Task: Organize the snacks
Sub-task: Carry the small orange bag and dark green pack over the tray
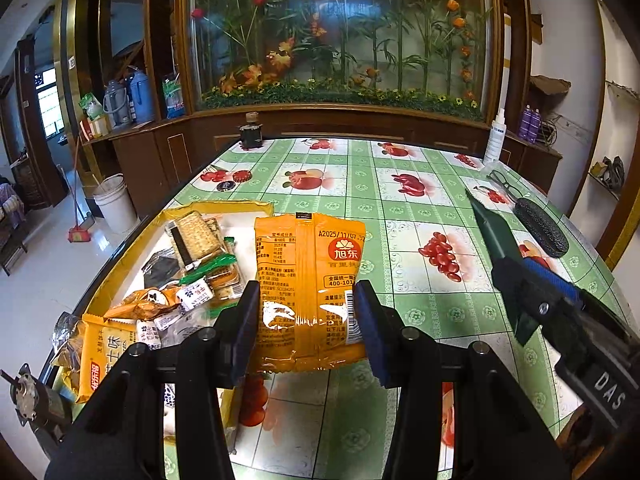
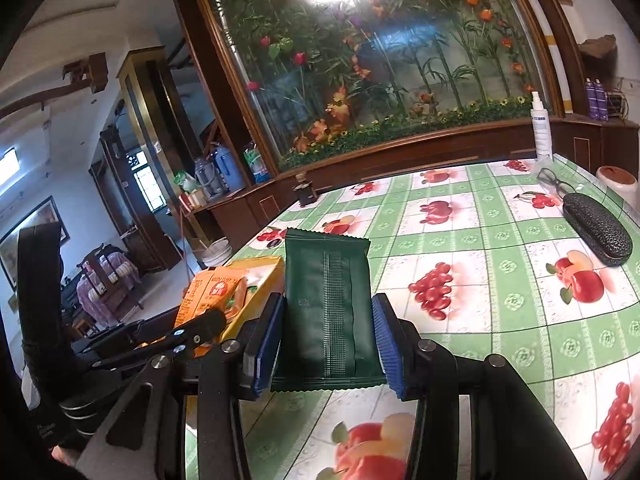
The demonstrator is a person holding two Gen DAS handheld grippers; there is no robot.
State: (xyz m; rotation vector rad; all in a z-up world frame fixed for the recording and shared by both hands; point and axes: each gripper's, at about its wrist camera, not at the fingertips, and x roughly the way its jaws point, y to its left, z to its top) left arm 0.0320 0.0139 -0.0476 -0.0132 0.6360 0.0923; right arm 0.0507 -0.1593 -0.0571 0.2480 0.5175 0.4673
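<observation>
The left gripper (image 1: 306, 312) is shut most of the way on an orange pack (image 1: 310, 280). Its pads press both side edges & the pack stands up in the air, just right of the yellow box (image 1: 228, 206). The right gripper (image 2: 328, 344) is closed the same way on a green pack (image 2: 328, 300), also held up off the table (image 2: 500, 320), a bit further right of the box. From the left cam the green pack shows edge-on, so it's flat & thin.

The box sits at the table's left edge. It's full of snacks: crackers (image 1: 196, 238), small wrapped bits, another orange bag. Far right of the box, near the other side of the table, lie a black case (image 1: 540, 226), glasses (image 1: 506, 184) & a spray bottle (image 1: 495, 140). A small dark jar (image 1: 251, 134) stands at the back edge.

Both packs look v. light. The wrap is thin, shiny foil, prob. slippery, and it bends & crinkles easy. The orange one bulges a little, so there's soft stuff or air inside; squeeze too hard & the food could crush. The green one looks flatter & a bit stiffer. Best spot to grab is across the middle, side to side, like now. Don't pinch just the zigzag end seals, they'd fold & slip out.

Can't tell yet where each pack is meant to go.
</observation>
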